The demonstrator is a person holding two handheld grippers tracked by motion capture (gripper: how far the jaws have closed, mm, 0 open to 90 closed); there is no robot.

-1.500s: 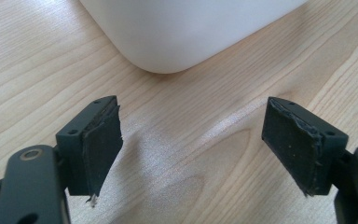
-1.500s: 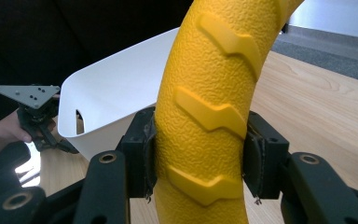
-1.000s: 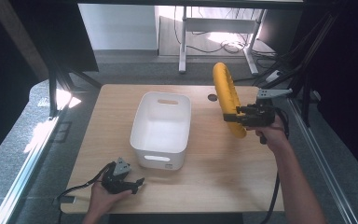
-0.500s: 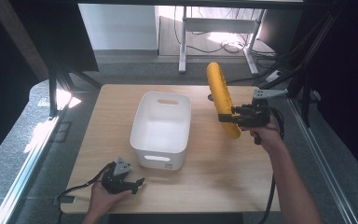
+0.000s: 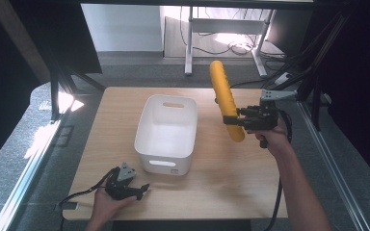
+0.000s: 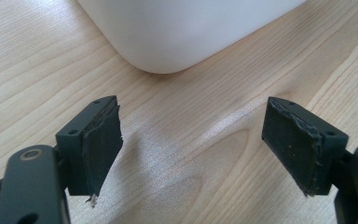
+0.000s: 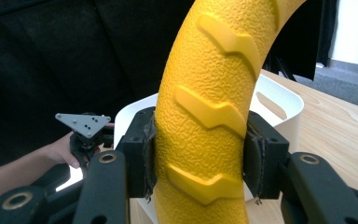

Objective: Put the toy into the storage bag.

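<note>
A long yellow textured tube [image 5: 225,98] is held in the air, tilted, to the right of a white bin [image 5: 166,132] on the wooden table [image 5: 231,173]. My right gripper [image 5: 243,119] is shut on the tube's lower part; the right gripper view has the tube [image 7: 209,107] pinched between both pads, with the bin [image 7: 279,105] behind it. My left gripper [image 5: 142,188] rests low on the table by the bin's near left corner. It stands open, nothing between its jaws [image 6: 193,154], and the bin's rounded corner [image 6: 177,32] lies just ahead.
Black frame bars and cables stand at the table's right edge [image 5: 313,82]. A metal rail [image 5: 29,168] runs along the left side. Desk legs and cables [image 5: 221,43] lie on the floor beyond the far edge.
My right gripper has carried the yellow tube leftward, closer to the bin. The left gripper has stayed in place.
</note>
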